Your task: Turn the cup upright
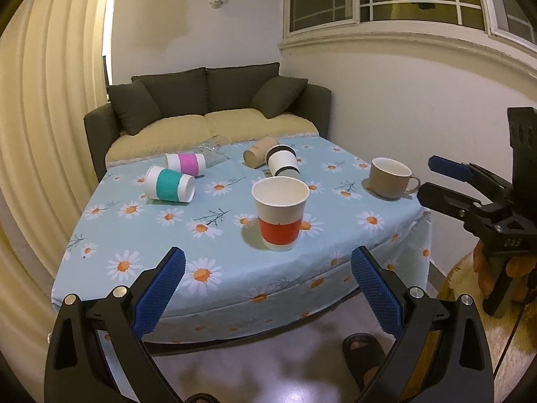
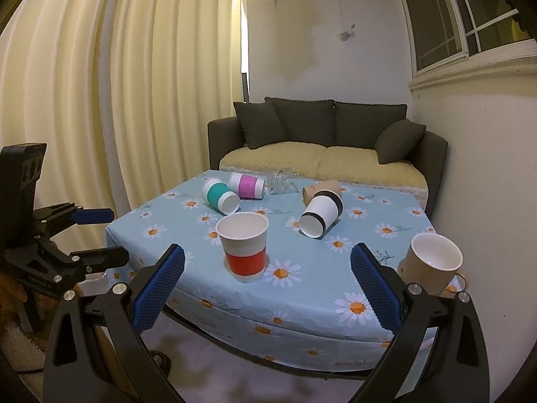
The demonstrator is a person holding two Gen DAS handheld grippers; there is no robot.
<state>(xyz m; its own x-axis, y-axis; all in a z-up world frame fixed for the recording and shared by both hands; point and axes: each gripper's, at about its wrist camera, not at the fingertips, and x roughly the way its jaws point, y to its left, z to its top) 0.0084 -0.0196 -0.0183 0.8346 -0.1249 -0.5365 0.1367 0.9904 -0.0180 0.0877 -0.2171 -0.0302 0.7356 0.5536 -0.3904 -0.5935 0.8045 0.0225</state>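
A red-banded paper cup (image 1: 280, 215) (image 2: 244, 247) stands upright near the table's front. A teal-banded cup (image 1: 169, 183) (image 2: 220, 195), a pink-banded cup (image 1: 186, 164) (image 2: 247, 185), a black-banded white cup (image 1: 283, 164) (image 2: 320, 213) and a brown cup (image 1: 260, 151) (image 2: 320, 188) lie on their sides further back. My left gripper (image 1: 268, 285) is open and empty, before the table's front edge. My right gripper (image 2: 268, 285) is open and empty too, off the table's front; it also shows in the left wrist view (image 1: 436, 181).
A beige mug (image 1: 389, 178) (image 2: 433, 263) stands upright at the table's right. A clear glass (image 1: 211, 151) (image 2: 282, 183) lies at the back. The table has a blue daisy cloth (image 1: 201, 235) (image 2: 335, 268). A dark sofa (image 1: 208, 107) stands behind; curtains hang left.
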